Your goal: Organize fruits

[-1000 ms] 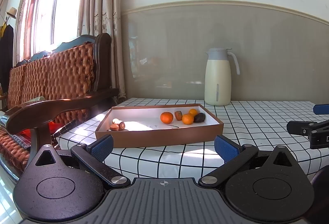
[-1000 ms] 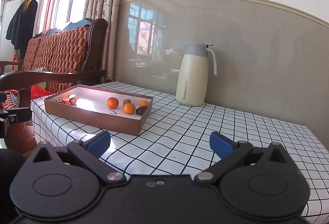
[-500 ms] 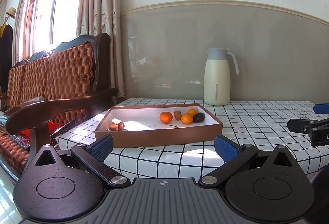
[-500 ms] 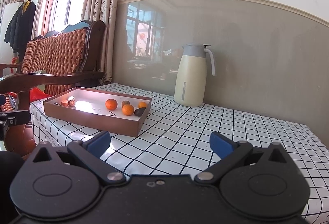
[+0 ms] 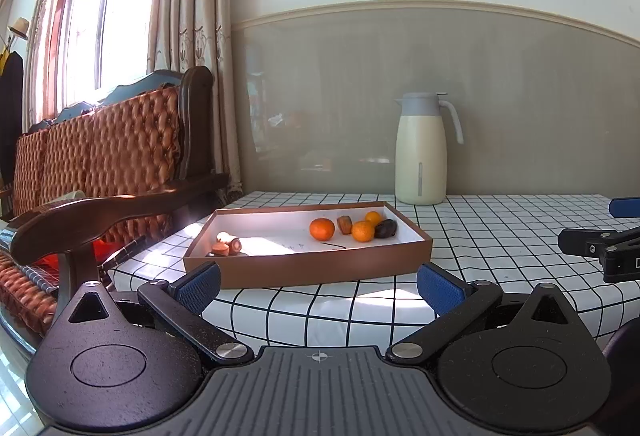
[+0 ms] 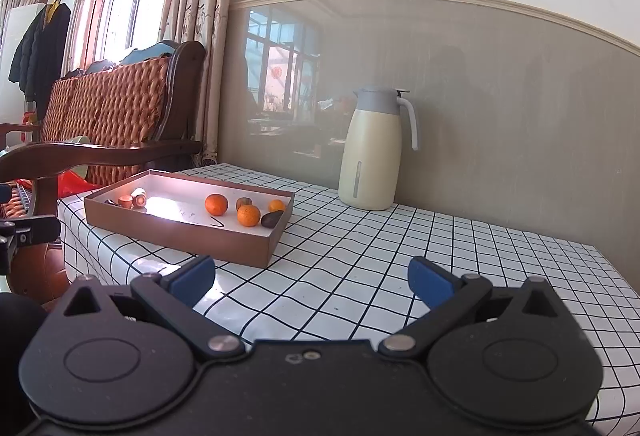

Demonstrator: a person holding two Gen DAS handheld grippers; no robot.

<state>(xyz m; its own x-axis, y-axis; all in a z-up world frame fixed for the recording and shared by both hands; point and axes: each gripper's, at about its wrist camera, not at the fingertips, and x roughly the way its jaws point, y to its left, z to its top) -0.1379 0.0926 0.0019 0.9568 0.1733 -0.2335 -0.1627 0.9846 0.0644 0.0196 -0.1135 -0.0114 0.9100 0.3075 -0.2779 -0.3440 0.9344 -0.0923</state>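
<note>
Ahead of both wide-open, empty grippers, left gripper [image 5: 318,282] and right gripper [image 6: 312,282], a checkered tablecloth [image 6: 400,256] spreads bare beside the brown tray [image 6: 256,248].

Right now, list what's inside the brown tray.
The tray holds three oranges, a brown fruit, a dark fruit, two cut reddish pieces at the left end and a thin dark stem. The near wall hides the floor strip behind it.

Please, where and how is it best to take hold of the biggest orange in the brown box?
Probably across its round middle, coming from above with the open left tool. The biggest orange sits apart from the other fruits, with bare white floor of the box on its left, and the box wall blocks a low approach.
</note>
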